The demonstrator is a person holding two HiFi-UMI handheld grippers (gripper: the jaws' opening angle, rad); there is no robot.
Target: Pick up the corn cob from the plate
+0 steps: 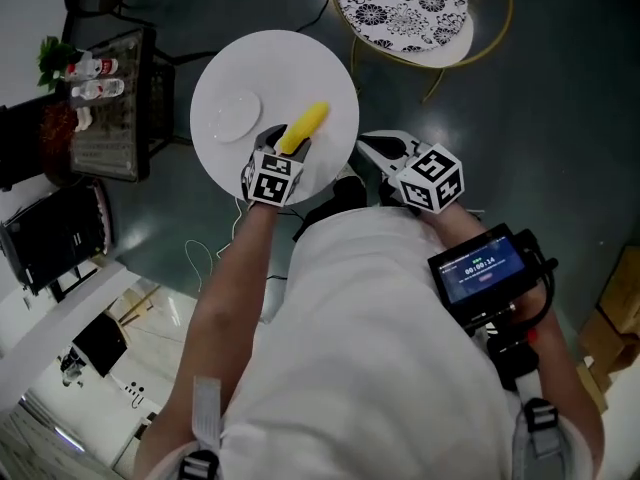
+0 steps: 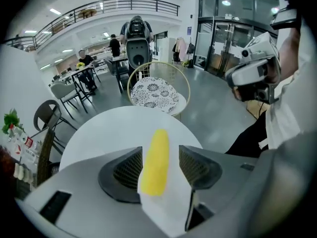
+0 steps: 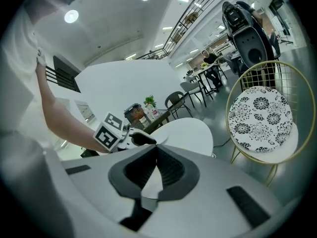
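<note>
Head view: I see left gripper [image 1: 288, 144] over near edge of round white table [image 1: 225, 63], corn cob [image 1: 304, 126] sticking out ahead of its jaws. Plate [image 1: 237, 116] left of jaws, apart from cob. Right gripper [image 1: 366, 144] off table's edge.

Left gripper view: jaws narrow, clamped on cob [image 2: 154, 160].

Right gripper view: my jaws pressed together; table [image 3: 190, 130] beyond.

Open tabletop [image 2: 109, 128] lies ahead of the left fingers [image 2: 128, 169]; the plate [image 1: 238, 116] sits at their left, the chair [image 2: 157, 94] beyond.
</note>
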